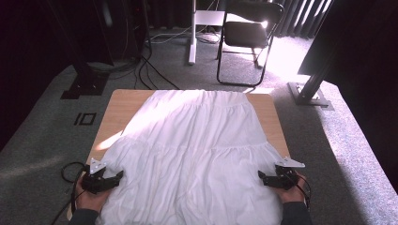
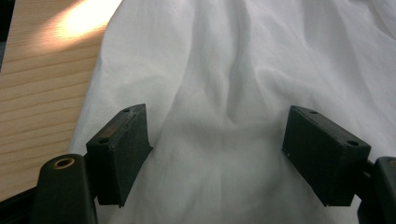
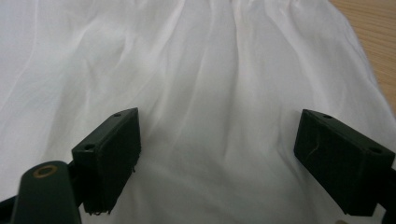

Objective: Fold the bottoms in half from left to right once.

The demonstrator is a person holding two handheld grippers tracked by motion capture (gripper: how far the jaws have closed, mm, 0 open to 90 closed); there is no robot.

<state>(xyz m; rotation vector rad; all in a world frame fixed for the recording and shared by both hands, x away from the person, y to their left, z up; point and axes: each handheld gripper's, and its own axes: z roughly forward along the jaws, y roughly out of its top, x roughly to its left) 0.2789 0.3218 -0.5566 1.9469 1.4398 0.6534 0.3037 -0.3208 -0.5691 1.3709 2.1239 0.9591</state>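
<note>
- A white tiered skirt (image 1: 192, 150) lay spread flat over the wooden table (image 1: 123, 104), its waistband at the far edge and its wide hem hanging over the near edge toward the person.
- The left gripper (image 1: 115, 177) sat at the skirt's near left corner, its jaws spread apart, with cloth lying loose between them in the left gripper view and neither pad pressing on it.
- The right gripper (image 1: 262, 177) sat at the near right corner, its jaws likewise spread wide over the fabric, pinching nothing.
- Both seemed poised to take the hem corners, probably for a fold toward the far edge.
- Risk: the fabric looked thin and soft, so a shallow pinch could catch only the top layer, leaving the lower layer behind and spoiling the fold.
- Risk: the left side showed bunched wrinkles near the jaws; closing on a ridge rather than the true edge would likely pull the skirt askew.
- Risk: if one gripper lifted sooner or higher than the other, the cloth could slide across the smooth wood and drift off the near edge.
- Risk: a weak grip might let the hem slip out mid-lift.
</note>
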